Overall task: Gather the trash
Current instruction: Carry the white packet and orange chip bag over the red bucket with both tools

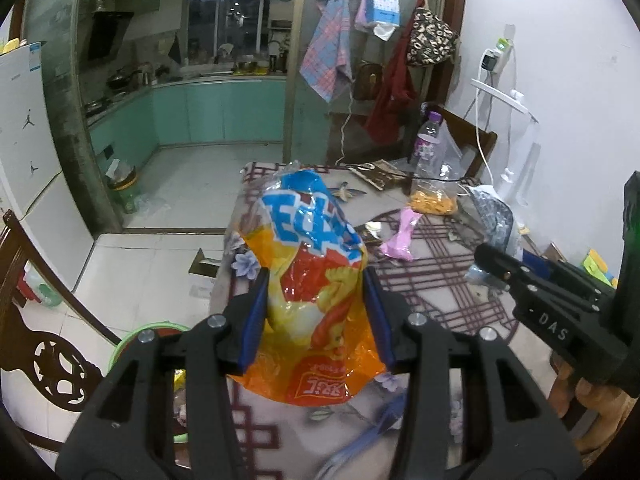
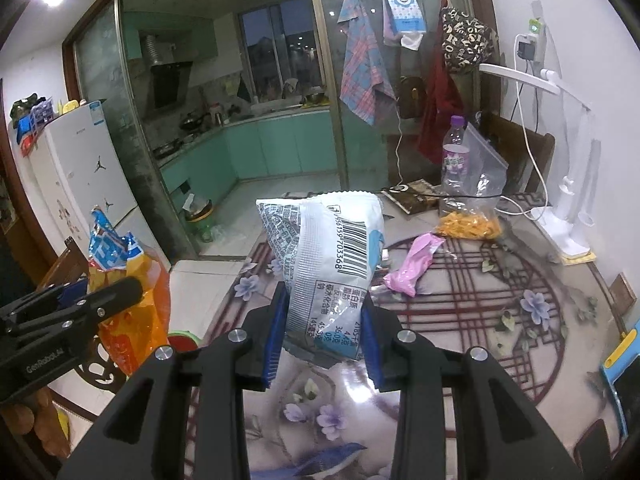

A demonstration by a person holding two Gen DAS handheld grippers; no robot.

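Observation:
My left gripper [image 1: 316, 300] is shut on an orange and blue snack bag [image 1: 308, 264], held up above the near end of the table [image 1: 440, 292]. My right gripper [image 2: 325, 312] is shut on a silver snack bag [image 2: 324, 252] with a barcode, also lifted over the table. The left gripper [image 2: 120, 292] with its orange bag [image 2: 132, 304] shows at the left of the right wrist view. The right gripper [image 1: 496, 260] shows at the right of the left wrist view. A pink wrapper [image 2: 412, 264] lies on the table beyond the bags, next to a clear bag of orange snacks [image 2: 468, 224].
A plastic bottle [image 2: 454, 160], a dark packet [image 2: 412, 198] and a white desk lamp [image 2: 568, 208] stand at the table's far end. A green-rimmed bin [image 1: 148, 332] sits on the floor left of the table, beside a carved wooden chair [image 1: 44, 344]. A kitchen lies behind glass doors.

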